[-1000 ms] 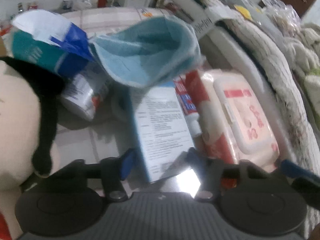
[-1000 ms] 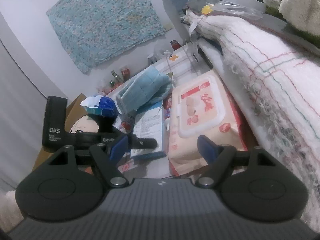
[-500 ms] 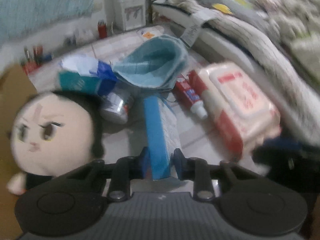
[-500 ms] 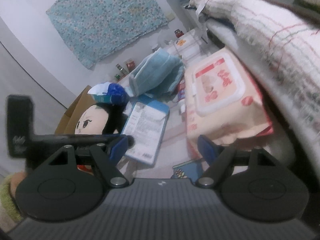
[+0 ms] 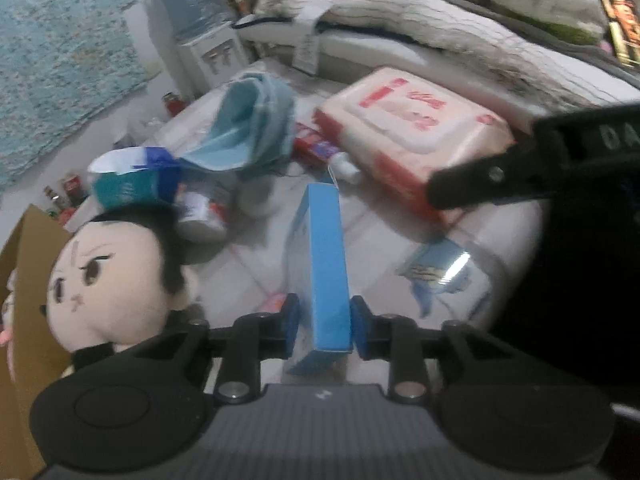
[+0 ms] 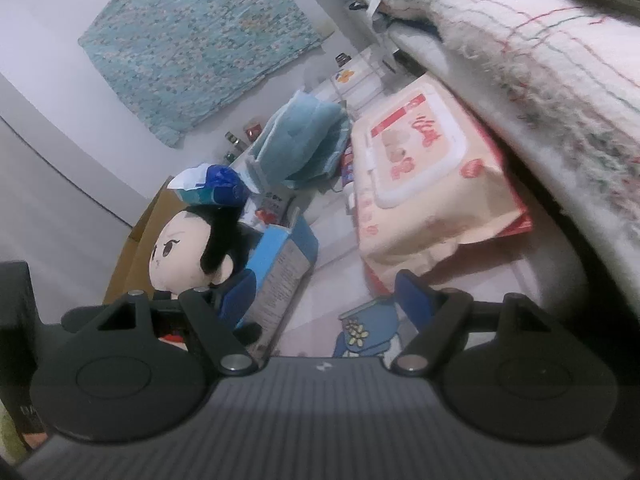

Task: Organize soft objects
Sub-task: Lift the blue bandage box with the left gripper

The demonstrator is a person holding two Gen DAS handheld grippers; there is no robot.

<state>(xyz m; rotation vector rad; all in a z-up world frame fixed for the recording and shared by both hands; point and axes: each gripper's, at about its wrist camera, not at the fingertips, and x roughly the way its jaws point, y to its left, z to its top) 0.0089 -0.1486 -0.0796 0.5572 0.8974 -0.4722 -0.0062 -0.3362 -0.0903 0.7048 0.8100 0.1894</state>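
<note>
My left gripper (image 5: 320, 326) has the blue box (image 5: 324, 264) stood on edge between its jaws, right pad touching the box side, left pad w/ a sliver of gap; jaws are opening now, so I read this as a box being let go or re-gripped, not a firm clamp. My right gripper (image 6: 318, 300) is wide apart, nothing in it, hovering over the tiled floor (image 6: 320, 312) near the wipes pack (image 6: 420, 184).

Step in hand, my guess: clearing the hard box out of the way so the soft stuff can be sorted. Soft things are the plush doll (image 5: 108, 272), just left of the box and leaning at the cardboard box (image 5: 20, 280), and the folded blue towel (image 5: 248, 128) further back, resting on the clutter.

Next move prob calls for setting the box down flat, clear of the doll, then going for doll or towel w/ jaws wide – both squashy, grip mid-body.

Writing: left-wrist view shows pale "DA" on the right tool's black arm; red script on the wipes lid, too blurred to read; box small print illegible
</note>
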